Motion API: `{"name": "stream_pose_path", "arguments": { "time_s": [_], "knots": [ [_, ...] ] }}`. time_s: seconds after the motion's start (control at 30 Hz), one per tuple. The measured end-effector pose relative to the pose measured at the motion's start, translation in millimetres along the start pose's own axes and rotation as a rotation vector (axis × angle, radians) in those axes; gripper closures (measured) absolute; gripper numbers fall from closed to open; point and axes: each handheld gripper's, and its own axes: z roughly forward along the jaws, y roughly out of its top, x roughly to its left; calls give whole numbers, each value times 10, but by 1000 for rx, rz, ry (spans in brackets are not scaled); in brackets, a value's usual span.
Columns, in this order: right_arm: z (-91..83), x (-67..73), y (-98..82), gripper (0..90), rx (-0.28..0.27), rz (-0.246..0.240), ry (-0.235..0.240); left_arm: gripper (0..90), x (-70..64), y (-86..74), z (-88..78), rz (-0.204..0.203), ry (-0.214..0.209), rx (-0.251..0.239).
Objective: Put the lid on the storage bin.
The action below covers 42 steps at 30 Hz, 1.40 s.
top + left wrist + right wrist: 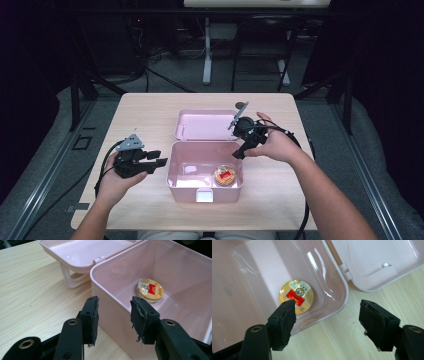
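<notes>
A: Where is your pink box (pixel 205 192) now?

B: It stands on the table (pixel 150 107), open. Its lid (pixel 202 125) lies flat behind it, still joined at the hinge, and the lid is empty inside.

A: And what is in the box?

B: One round gold tin (pixel 225 175) with a red label. It lies flat on the bottom, in the corner near your right side and close to the front wall.

A: How is your left hand-held gripper (pixel 156 158)?

B: You hold it just beside the left wall of the box. Its jaws are spread with nothing between them; the box wall is just in front of them.

A: And your right hand-held gripper (pixel 241 151)?

B: It hangs over the right rim of the box, pointing down. Its jaws are also spread and they pinch nothing. One jaw is over the inside of the box, above the tin, the other over the table outside.
</notes>
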Motion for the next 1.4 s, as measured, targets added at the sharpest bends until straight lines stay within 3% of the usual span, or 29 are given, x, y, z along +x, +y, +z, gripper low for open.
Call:
{"name": "stream_pose_path", "arguments": {
  "time_s": [0.2, 0.4, 0.53, 0.87, 1.07, 1.4],
  "knots": [
    [-2, -74, -35, 351, -48, 59, -6, 572, -44, 15, -18, 22, 4, -13],
    [30, -126, -103, 362, -88, 131, -43, 572, -96, 34, -11, 45, -2, -8],
    [54, -151, -160, 379, -135, 175, -63, 566, -123, 32, 22, 40, -18, -1],
    [96, -189, -232, 408, -189, 213, -57, 524, -141, 29, 45, 48, -27, -30],
    [108, -213, -247, 433, -231, 236, -82, 582, -150, 15, 80, 61, -35, -24],
    [172, -339, -296, 462, -329, 360, -134, 593, -156, 8, 115, 76, -28, -27]
  ]
}}
